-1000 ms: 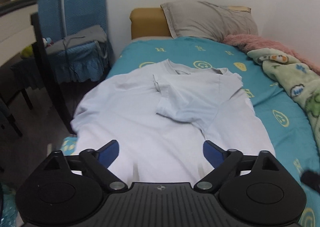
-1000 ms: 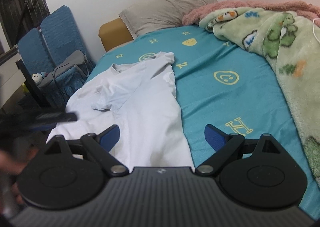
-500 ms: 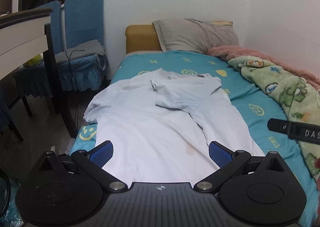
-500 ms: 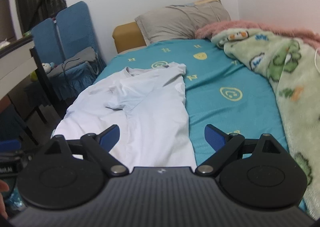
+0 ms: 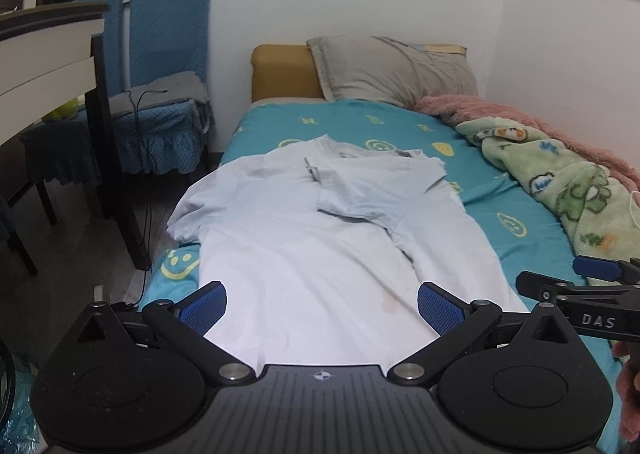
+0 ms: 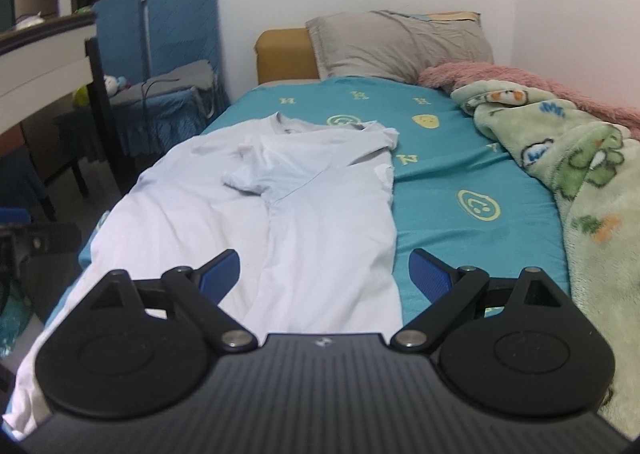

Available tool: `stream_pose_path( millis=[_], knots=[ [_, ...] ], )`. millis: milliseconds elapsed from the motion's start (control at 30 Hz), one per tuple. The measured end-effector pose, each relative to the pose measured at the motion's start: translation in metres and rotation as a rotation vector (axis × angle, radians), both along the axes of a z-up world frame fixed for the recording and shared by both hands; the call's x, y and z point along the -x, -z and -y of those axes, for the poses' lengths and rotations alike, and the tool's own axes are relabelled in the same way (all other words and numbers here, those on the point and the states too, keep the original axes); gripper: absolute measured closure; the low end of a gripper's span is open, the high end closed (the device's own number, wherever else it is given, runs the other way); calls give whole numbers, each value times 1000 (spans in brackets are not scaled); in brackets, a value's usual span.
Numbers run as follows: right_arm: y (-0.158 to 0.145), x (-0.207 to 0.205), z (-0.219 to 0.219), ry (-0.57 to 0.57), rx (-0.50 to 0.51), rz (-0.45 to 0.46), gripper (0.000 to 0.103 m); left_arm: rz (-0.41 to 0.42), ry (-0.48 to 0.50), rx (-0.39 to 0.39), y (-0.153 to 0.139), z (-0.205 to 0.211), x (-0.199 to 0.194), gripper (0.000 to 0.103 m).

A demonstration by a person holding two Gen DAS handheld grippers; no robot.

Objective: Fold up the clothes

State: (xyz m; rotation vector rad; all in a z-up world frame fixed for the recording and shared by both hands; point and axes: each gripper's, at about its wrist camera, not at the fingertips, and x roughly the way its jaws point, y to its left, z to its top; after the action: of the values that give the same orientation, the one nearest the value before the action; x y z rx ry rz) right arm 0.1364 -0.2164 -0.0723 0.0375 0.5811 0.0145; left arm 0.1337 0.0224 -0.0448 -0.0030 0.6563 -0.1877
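A pale blue T-shirt (image 5: 320, 238) (image 6: 288, 198) lies flat on the teal bed sheet (image 5: 516, 214) (image 6: 460, 182), collar toward the pillow. Its right sleeve is folded inward across the chest; the left sleeve hangs over the bed's left edge. My left gripper (image 5: 322, 304) is open above the shirt's hem, nothing between its blue pads. My right gripper (image 6: 324, 268) is open too, held over the shirt's right side near the hem, and touches nothing. The right gripper also shows at the right edge of the left wrist view (image 5: 576, 278).
A grey pillow (image 5: 392, 70) and a mustard headboard (image 5: 284, 70) stand at the far end. A green cartoon blanket (image 6: 580, 182) and a pink blanket (image 5: 500, 114) fill the bed's right side. Blue chairs (image 5: 160, 66) and a dark-legged desk (image 5: 52, 46) stand to the left.
Both grippers have drawn back from the shirt and risen a little, so more of the bed shows. The right gripper has rolled level. The shirt has not moved.
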Motion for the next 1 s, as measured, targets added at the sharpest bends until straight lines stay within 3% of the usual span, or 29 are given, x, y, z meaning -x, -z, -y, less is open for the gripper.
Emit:
stream_pose_path(
  millis=[133, 233, 300, 333, 400, 500, 633, 767, 1000],
  knots=[
    [-10, -29, -12, -52, 17, -21, 10, -84, -63, 72, 10, -21, -14, 0],
    [-17, -71, -41, -122, 86, -24, 10, -147, -103, 153, 19, -40, -23, 0],
    [-19, -104, -69, -202, 129, -36, 11, -168, -129, 157, 25, -51, -28, 0],
    [-19, -120, -84, -243, 143, -47, 13, -178, -147, 155, 28, -58, -31, 0],
    [-19, -153, -117, -324, 160, -75, 27, -194, -192, 179, 35, -75, -38, 0],
    [-13, -197, -173, -438, 164, -117, 30, -208, -296, 199, 48, -104, -52, 0],
    [11, -245, -250, -578, 192, -151, 33, -256, -443, 226, 73, -140, -69, 0],
    [49, -285, -314, -661, 260, -203, 33, -306, -530, 274, 92, -164, -76, 0],
    [109, -326, -392, -687, 502, -196, 33, -359, -632, 300, 113, -186, -83, 0]
  ],
)
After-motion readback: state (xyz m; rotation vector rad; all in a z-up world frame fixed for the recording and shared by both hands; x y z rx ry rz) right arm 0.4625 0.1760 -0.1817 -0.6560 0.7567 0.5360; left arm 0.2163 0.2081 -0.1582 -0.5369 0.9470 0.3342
